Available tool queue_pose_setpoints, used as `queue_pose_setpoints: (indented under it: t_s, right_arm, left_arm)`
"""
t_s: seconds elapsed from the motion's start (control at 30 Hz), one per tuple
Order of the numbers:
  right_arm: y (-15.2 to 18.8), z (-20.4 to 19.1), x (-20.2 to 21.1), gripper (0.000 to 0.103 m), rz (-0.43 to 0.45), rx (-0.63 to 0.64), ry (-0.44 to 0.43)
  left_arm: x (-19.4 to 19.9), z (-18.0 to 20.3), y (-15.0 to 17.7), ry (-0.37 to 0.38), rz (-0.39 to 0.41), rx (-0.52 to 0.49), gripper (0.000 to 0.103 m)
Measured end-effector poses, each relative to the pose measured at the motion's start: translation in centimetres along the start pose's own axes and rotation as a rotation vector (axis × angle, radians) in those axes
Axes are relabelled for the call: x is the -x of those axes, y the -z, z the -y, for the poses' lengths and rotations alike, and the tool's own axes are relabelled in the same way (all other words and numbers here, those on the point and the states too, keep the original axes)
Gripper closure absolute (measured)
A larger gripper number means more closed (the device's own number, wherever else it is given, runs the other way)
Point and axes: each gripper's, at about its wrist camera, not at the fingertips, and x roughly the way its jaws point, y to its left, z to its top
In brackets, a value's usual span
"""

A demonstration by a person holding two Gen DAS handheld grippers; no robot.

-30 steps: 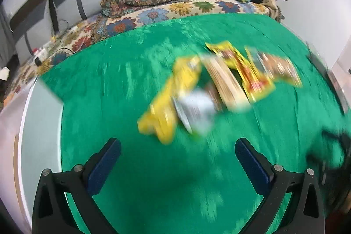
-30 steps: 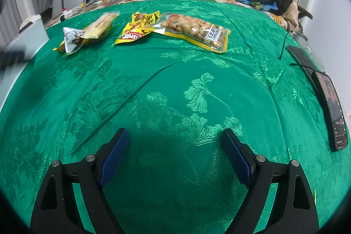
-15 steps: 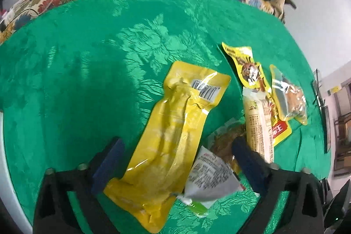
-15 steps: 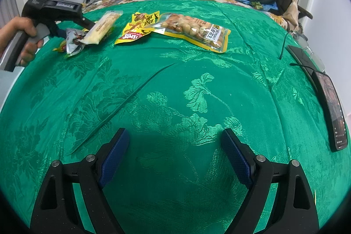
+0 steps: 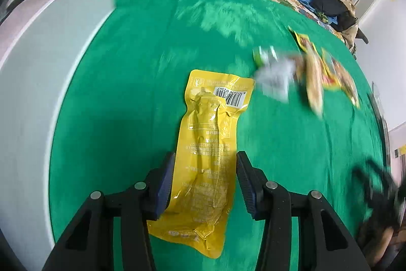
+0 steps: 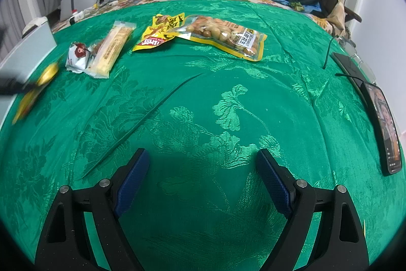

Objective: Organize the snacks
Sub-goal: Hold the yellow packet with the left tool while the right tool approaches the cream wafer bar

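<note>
A long yellow snack packet (image 5: 210,144) lies between the pads of my left gripper (image 5: 204,169). The jaws are closing and both pads press its sides. The packet stays sharp while the cloth behind it blurs, so it travels with the gripper. In the right wrist view the same yellow packet (image 6: 33,90) is a blur at the far left. The other snacks lie on the green cloth: a silver-white pack (image 6: 77,57), a beige bar (image 6: 113,50), a yellow-red pack (image 6: 159,32) and a peanut bag (image 6: 223,36). My right gripper (image 6: 203,169) hangs open over bare cloth.
A white box (image 5: 50,67) stands at the left edge of the green cloth (image 6: 228,106). A phone (image 6: 385,126) and cables lie along the right edge. Cushions, clothes and bags are piled at the far side.
My left gripper dropped onto the snack pile, narrowed its jaws around the yellow packet and carried it off towards the white box. The right gripper kept still.
</note>
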Motion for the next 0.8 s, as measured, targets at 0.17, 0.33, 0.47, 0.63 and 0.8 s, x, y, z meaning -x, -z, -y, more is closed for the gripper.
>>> queue_pose_setpoints:
  t_s: [0.17, 0.33, 0.47, 0.63, 0.8]
  right_arm:
    - [0.0, 0.0, 0.0, 0.015, 0.0, 0.0, -0.001]
    - [0.0, 0.0, 0.0, 0.015, 0.0, 0.0, -0.001]
    - [0.0, 0.0, 0.0, 0.015, 0.0, 0.0, -0.002]
    - [0.0, 0.0, 0.0, 0.015, 0.0, -0.001, -0.002]
    - [0.0, 0.0, 0.0, 0.014, 0.0, -0.001, -0.002]
  left_arm:
    - [1.4, 0.5, 5.1, -0.045, 0.044, -0.041, 0.017]
    - [-0.2, 2.3, 5.3, -0.165, 0.103, -0.218, 0.0]
    - [-0.2, 0.8, 5.6, -0.127, 0.183, -0.191, 0.0]
    - [0.0, 0.7, 5.6, -0.132, 0.181, -0.193, 0.0]
    - [0.3, 0.5, 5.9, -0.134, 0.182, -0.192, 0.0]
